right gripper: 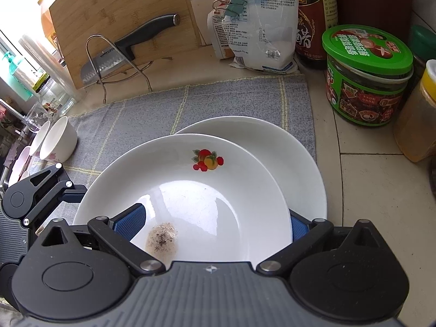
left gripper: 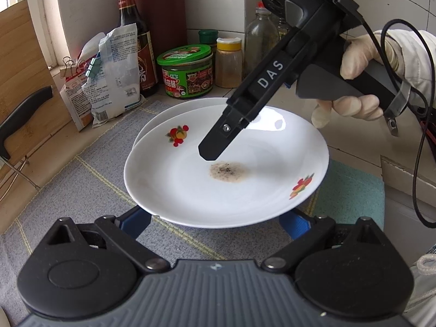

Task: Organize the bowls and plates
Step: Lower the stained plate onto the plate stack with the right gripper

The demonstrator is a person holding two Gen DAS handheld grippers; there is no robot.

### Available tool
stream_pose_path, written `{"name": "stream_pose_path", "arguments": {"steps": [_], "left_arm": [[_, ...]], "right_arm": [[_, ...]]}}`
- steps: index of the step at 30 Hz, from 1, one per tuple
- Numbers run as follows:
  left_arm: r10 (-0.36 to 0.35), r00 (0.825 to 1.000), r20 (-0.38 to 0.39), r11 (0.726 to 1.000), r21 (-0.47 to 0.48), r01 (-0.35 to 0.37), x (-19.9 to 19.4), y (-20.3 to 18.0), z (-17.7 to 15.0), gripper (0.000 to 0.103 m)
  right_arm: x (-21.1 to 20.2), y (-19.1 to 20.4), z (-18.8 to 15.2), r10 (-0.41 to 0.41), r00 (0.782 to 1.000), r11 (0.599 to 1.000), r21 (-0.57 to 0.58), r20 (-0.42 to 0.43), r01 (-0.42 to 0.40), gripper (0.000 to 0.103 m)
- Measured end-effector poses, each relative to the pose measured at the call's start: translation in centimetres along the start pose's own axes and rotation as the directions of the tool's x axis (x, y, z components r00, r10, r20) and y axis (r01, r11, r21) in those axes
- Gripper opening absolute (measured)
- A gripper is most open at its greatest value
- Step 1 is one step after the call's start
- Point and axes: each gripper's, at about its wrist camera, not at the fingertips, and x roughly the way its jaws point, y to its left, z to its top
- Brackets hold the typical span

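So the fruit-print plate [right gripper: 190, 190] with the peppery smudge is sitting on top of a plain white plate [right gripper: 294, 163], shifted off it a bit, both on the grey mat [right gripper: 163, 103] on the counter [right gripper: 376, 196]. The right gripper [right gripper: 209, 223] has its jaws wide open around the near rim of the top plate, one blue pad over the dish and the other outside the rim, so it's not squeezing anything. From the left wrist view the left gripper [left gripper: 215, 222] is also spread open, its blue pads peeking out from under the plate's edge at 6 o'clock. I'd say the plates are roughly stacked but not lined up, and a few small white bowls [right gripper: 58, 139] are sitting way over at 9 o'clock by the mat's edge, untouched as far as I can tell. So maybe halfway, bowls left to go.
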Motion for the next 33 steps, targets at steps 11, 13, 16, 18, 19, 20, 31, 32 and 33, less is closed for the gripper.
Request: {"name": "stream_pose_path", "arguments": {"steps": [11,13,16,18,19,20,31,32,33], "left_arm": [[0.004,1.0,-0.001,1.0,-0.004,-0.004,0.6,0.4,0.2,0.098],[0.003,1.0,-0.001,1.0,-0.003,-0.003,0.6,0.4,0.1,0.098],[0.005,1.0,0.0,1.0,-0.004,-0.005,0.6,0.4,0.1,0.098],[0.008,1.0,0.002,1.0,-0.004,-0.008,0.7,0.5,0.1,0.098],[0.01,1.0,0.002,1.0,-0.005,-0.01,0.7,0.5,0.1,0.098],[0.011,1.0,0.003,1.0,-0.005,-0.011,0.7,0.5,0.1,0.098],[0.012,1.0,0.02,1.0,0.018,-0.013,1.0,0.3,0.2,0.099],[0.011,1.0,0.021,1.0,0.022,-0.012,1.0,0.1,0.2,0.099],[0.009,1.0,0.024,1.0,0.023,-0.009,1.0,0.1,0.2,0.099]], "right_arm": [[-1.1,-0.3,-0.6,-0.022,1.0,0.999,0.031,0.006,0.022,0.103],[-1.2,-0.3,-0.6,-0.026,1.0,0.999,0.036,0.005,0.026,0.103],[-1.4,0.0,-0.6,-0.042,0.999,0.998,0.042,-0.002,0.042,0.103],[-1.5,0.2,-0.7,-0.054,0.999,0.998,0.038,-0.007,0.054,0.103],[-1.5,0.3,-0.7,-0.058,0.998,0.997,0.04,-0.009,0.058,0.103],[-1.6,0.3,-0.7,-0.061,0.998,0.997,0.042,-0.01,0.062,0.103],[-2.8,0.6,-1.3,-0.093,0.996,0.994,0.051,-0.006,0.093,0.103],[-2.8,0.7,-1.3,-0.097,0.995,0.994,0.048,-0.007,0.097,0.103],[-2.9,0.8,-1.4,-0.102,0.995,0.994,0.046,-0.009,0.103,0.103]]}}
